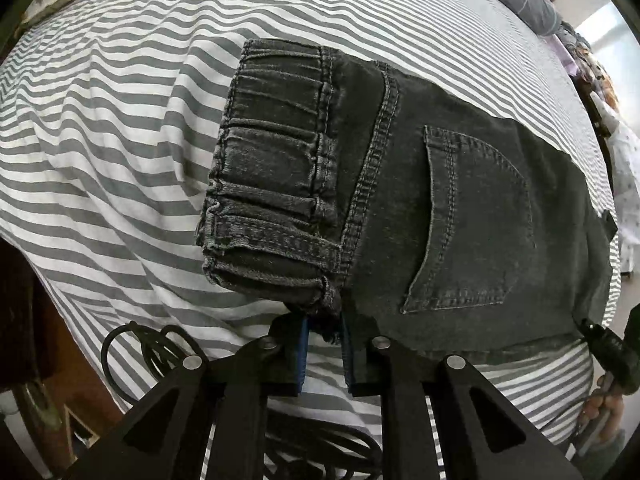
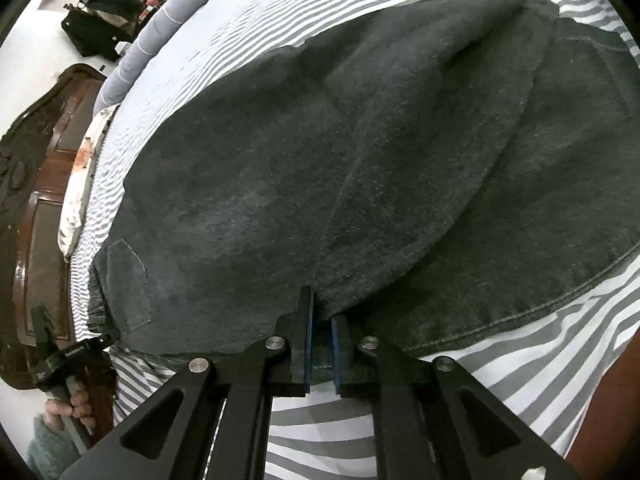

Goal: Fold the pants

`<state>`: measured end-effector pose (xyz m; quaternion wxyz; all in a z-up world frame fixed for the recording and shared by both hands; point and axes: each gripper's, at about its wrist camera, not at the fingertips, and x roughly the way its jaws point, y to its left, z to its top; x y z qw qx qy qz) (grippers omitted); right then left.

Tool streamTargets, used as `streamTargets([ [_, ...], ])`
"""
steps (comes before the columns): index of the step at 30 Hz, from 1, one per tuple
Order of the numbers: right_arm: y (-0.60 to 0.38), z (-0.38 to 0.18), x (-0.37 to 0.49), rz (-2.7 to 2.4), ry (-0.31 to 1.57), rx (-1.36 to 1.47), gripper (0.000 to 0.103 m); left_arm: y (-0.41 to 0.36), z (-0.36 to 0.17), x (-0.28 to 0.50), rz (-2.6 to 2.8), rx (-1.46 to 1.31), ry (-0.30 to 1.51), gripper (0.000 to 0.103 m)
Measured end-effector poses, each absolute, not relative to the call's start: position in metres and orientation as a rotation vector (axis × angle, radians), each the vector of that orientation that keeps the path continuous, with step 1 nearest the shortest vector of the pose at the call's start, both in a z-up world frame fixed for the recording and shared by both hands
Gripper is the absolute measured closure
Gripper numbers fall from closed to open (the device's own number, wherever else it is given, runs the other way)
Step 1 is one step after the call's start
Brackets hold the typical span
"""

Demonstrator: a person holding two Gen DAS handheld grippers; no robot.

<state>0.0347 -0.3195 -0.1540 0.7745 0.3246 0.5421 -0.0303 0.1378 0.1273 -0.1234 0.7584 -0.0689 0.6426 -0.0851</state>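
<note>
Dark grey jeans [image 1: 460, 220] lie folded lengthwise on the striped bed sheet [image 1: 120, 120]. Their elastic waistband [image 1: 272, 160] is at the left and a back pocket [image 1: 472, 220] faces up. My left gripper [image 1: 326, 322] points down at the near waistband corner, and its blue pads are close together with that corner between them. In the right wrist view the jeans [image 2: 280, 160] spread across the sheet with one leg layer over the other. My right gripper [image 2: 321, 320] is shut on the near edge of the upper layer. Each gripper shows at the edge of the other's view, held by a hand [image 2: 68, 400].
A black cable [image 1: 152, 344] loops beside the left gripper at the bed's near edge. A rolled grey duvet [image 2: 160, 28] lies along the far side. There is a patterned pillow [image 2: 80, 184] by the dark wooden headboard [image 2: 36, 200]. A black bag [image 2: 96, 28] sits on the floor beyond.
</note>
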Motion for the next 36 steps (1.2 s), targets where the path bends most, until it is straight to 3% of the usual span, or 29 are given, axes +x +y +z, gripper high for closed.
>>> streamTargets([
  [5,-0.332,-0.154,0.031,-0.035,1.136,0.791,0.084,0.122,-0.100,0.126,-0.212,-0.170,1.337,0.079],
  [14,-0.353,-0.152,0.031,-0.023,1.072,0.891,0.082,0.112,-0.059,0.077,-0.265,-0.094,1.231,0.061],
  [24,-0.378,-0.153,0.026,-0.023,1.003,0.970,0.082,0.004,-0.031,0.047,-0.544,0.178,0.992,0.061],
  [28,-0.384,-0.149,0.028,0.011,0.974,1.012,0.091,-0.064,-0.043,0.038,-0.713,0.300,0.958,0.061],
  [36,-0.387,-0.140,0.038,0.047,0.987,1.019,0.094,-0.156,-0.074,0.018,-0.894,0.486,0.931,0.061],
])
